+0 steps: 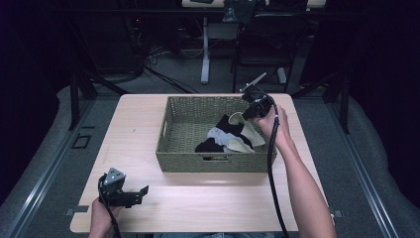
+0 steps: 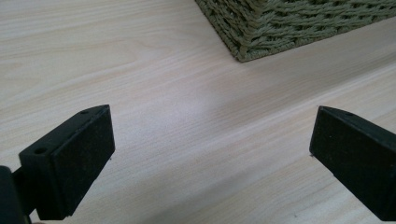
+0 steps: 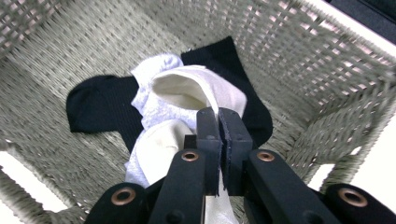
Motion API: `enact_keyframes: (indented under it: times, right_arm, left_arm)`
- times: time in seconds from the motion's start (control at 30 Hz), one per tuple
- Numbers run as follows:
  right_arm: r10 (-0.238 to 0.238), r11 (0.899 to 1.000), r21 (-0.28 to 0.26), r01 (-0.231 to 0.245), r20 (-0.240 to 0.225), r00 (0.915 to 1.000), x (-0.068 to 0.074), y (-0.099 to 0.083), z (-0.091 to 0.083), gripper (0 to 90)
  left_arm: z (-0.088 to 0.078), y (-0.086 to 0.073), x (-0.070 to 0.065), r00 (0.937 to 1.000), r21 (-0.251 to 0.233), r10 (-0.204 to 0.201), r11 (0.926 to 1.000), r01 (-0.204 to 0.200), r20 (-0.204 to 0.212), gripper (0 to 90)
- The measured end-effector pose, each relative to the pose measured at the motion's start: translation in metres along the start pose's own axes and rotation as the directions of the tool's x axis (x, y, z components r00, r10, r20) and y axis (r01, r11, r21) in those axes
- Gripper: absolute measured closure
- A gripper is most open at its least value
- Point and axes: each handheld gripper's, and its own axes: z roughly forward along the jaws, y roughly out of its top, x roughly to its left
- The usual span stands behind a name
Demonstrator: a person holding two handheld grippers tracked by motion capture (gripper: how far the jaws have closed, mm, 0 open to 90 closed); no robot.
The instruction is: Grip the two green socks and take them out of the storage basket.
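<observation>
A woven green basket (image 1: 213, 163) stands mid-table and holds a pile of socks. My right gripper (image 1: 246, 115) hangs over the basket's right side, shut on the cuff of a cream sock (image 1: 242, 130). In the right gripper view the jaws (image 3: 218, 114) pinch the thin edge of the cream sock (image 3: 182, 91), which hangs open-mouthed over a light grey sock (image 3: 154, 65) and a black sock (image 3: 102, 105). My left gripper (image 1: 143, 191) rests near the table's front left corner. It is open (image 2: 210, 154), with bare wood between its jaws.
The basket's near corner (image 2: 280, 23) lies ahead and to the right of the left gripper. Its woven walls (image 3: 70, 37) rise around the sock pile. Light wooden table (image 1: 138, 129) surrounds the basket; dark floor, cables and stands lie beyond the far edge.
</observation>
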Motion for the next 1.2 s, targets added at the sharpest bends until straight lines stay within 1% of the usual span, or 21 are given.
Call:
enact_keyframes:
  times: [0.13,0.17,0.27,0.43,0.53,0.57,0.63,0.77,0.8,0.87,0.9,0.93,1.0,1.03,1.1,1.13,1.17,1.2]
  right_arm:
    - [-0.004,1.0,0.004,0.004,0.007,1.0,-0.001,0.004,-0.006,88.1]
    - [0.0,1.0,-0.006,0.0,0.005,1.0,-0.001,0.006,-0.009,88.1]
    - [-0.006,1.0,-0.004,0.006,-0.009,0.9999,-0.003,0.008,-0.013,88.1]
    - [0.004,1.0,-0.009,-0.004,-0.007,1.0,-0.004,0.012,-0.016,88.2]
    - [0.001,1.0,-0.01,-0.001,-0.003,1.0,-0.004,0.015,-0.019,88.2]
    - [0.0,1.0,-0.018,0.0,-0.007,1.0,-0.003,0.016,-0.022,88.1]
    - [-0.003,1.0,-0.017,0.003,-0.009,1.0,-0.003,0.017,-0.023,88.1]
    - [-0.018,0.999,-0.029,0.018,-0.007,0.9998,0.0,0.022,-0.036,88.1]
    - [-0.015,0.999,-0.034,0.015,-0.005,0.9999,0.0,0.023,-0.039,88.1]
    - [-0.017,0.999,-0.034,0.016,-0.008,0.9998,0.0,0.024,-0.042,88.1]
    - [-0.015,0.999,-0.042,0.015,-0.005,0.9999,-0.001,0.026,-0.049,88.1]
    - [-0.019,0.999,-0.039,0.019,0.0,0.9998,-0.002,0.027,-0.052,88.1]
    - [-0.018,0.998,-0.055,0.019,0.004,0.9998,-0.002,0.027,-0.058,88.0]
    - [-0.018,0.998,-0.055,0.019,0.004,0.9998,-0.002,0.027,-0.058,88.0]
    - [-0.015,0.998,-0.066,0.016,0.01,0.9998,-0.004,0.027,-0.068,88.1]
    - [-0.015,0.998,-0.066,0.016,0.01,0.9998,-0.004,0.027,-0.068,88.1]
    - [-0.014,0.997,-0.077,0.015,0.018,0.9997,-0.006,0.026,-0.074,88.0]
    - [-0.01,0.997,-0.082,0.012,0.019,0.9998,-0.007,0.026,-0.078,88.0]
  left_arm:
    - [-0.001,0.0,0.0,1.0,0.002,0.002,1.0,-0.002,-0.002,0.2]
    - [0.0,0.0,0.0,1.0,0.004,-0.001,1.0,0.001,0.0,0.2]
    - [0.001,-0.001,0.0,1.0,0.007,-0.002,1.0,0.002,-0.004,0.2]
    - [0.001,-0.001,0.0,0.9999,0.016,0.002,0.9999,-0.002,-0.013,0.4]
    - [0.0,-0.002,0.0,0.9999,0.01,0.001,0.9999,-0.001,-0.011,0.4]
    - [0.0,-0.001,0.0,0.9999,0.009,0.001,1.0,-0.001,-0.011,0.4]
    - [0.0,-0.001,0.0,0.9999,0.016,0.005,0.9999,-0.004,-0.01,0.4]
    - [0.001,0.0,0.0,1.0,0.012,0.005,0.9999,-0.005,-0.007,0.4]
    - [0.001,-0.001,0.0,1.0,0.012,0.002,0.9999,-0.002,-0.008,0.4]
    - [0.001,-0.001,0.0,1.0,0.009,-0.002,1.0,0.002,-0.005,0.3]
    - [0.0,-0.001,0.0,1.0,0.007,-0.002,1.0,0.002,0.0,0.3]
    - [0.0,-0.001,0.0,1.0,0.007,-0.002,1.0,0.002,0.0,0.3]
    - [0.0,-0.001,0.0,1.0,0.006,-0.002,1.0,0.002,0.002,0.2]
    - [0.0,-0.001,0.0,1.0,0.006,-0.001,1.0,0.001,0.001,0.2]
    - [0.0,-0.001,0.0,1.0,0.005,-0.002,1.0,0.002,0.003,0.2]
    - [0.0,-0.001,0.0,1.0,0.005,-0.002,1.0,0.002,0.003,0.2]
    - [0.0,-0.001,0.0,1.0,-0.003,-0.004,1.0,0.004,0.009,0.1]
    - [0.0,-0.001,0.0,0.9999,-0.003,-0.003,1.0,0.003,0.01,0.1]
